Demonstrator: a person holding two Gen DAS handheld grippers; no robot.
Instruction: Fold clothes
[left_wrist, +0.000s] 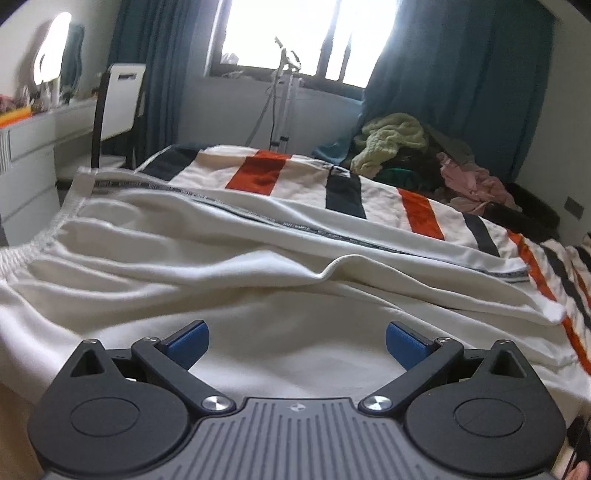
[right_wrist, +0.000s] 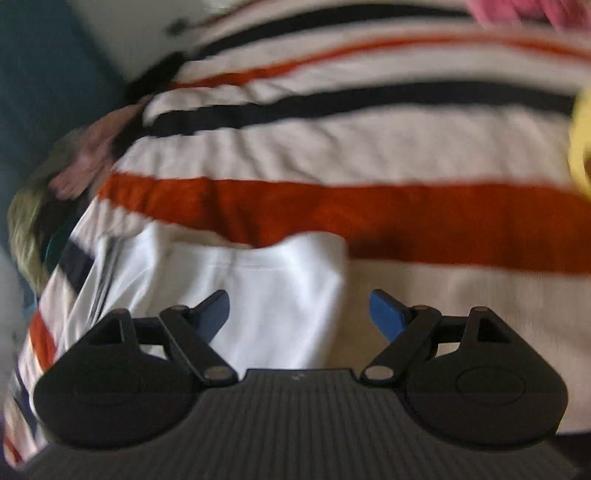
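Both tools, left tool and right tool, hover wide open and empty over the white garment at 12 o'clock, probably to grasp it for folding.

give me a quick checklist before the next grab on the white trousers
1. Left claw open: ok.
2. Right claw open: ok.
3. Both claws empty, no cloth pinched: ok.
4. White trousers lying flat on the striped blanket: not ok, rumpled with folds.
5. Right claw lined up over a trouser end: cannot tell, picture blurred.
6. Pile of other clothes off the trousers: ok.
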